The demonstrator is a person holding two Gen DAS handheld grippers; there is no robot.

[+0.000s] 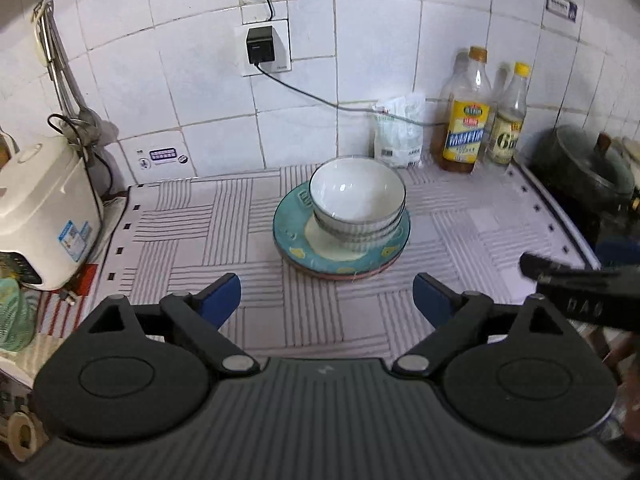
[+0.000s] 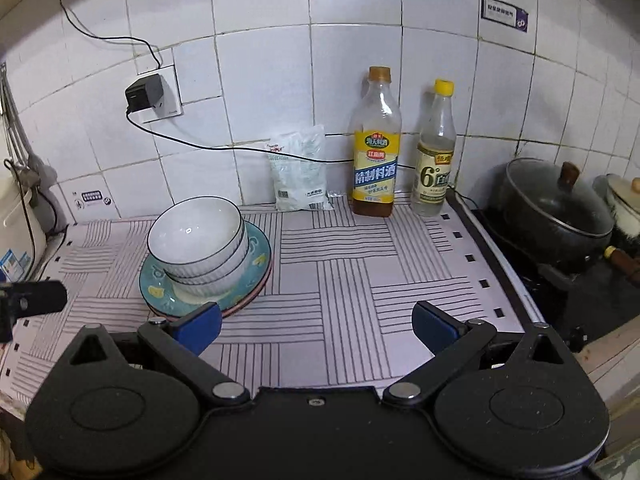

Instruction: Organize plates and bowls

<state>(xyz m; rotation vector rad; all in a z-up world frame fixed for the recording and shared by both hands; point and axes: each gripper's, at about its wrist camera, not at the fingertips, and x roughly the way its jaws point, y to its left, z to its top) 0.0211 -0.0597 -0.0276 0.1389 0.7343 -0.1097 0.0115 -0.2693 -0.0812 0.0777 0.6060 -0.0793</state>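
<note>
White ribbed bowls (image 1: pixel 358 204) (image 2: pixel 200 244), nested into one stack, sit on a teal plate with yellow marks (image 1: pixel 296 240) (image 2: pixel 156 286). A pinkish plate edge (image 1: pixel 360 276) (image 2: pixel 240 309) shows under the teal one. The whole pile rests on the striped mat. My left gripper (image 1: pixel 326 300) hangs open in front of the pile, apart from it, nothing between its blue pads. My right gripper (image 2: pixel 316 324) is open too, right of the pile, with its left pad (image 2: pixel 200 326) overlapping the plate's near rim in the picture. Each view catches the other gripper at its edge.
A rice cooker (image 1: pixel 44 208) stands at the left. Against the tiled wall are a white bag (image 2: pixel 300 172), two bottles (image 2: pixel 374 148) (image 2: pixel 435 152) and a plugged-in charger (image 1: pixel 260 44) with its cable. A dark lidded pot (image 2: pixel 556 208) sits on the stove at right.
</note>
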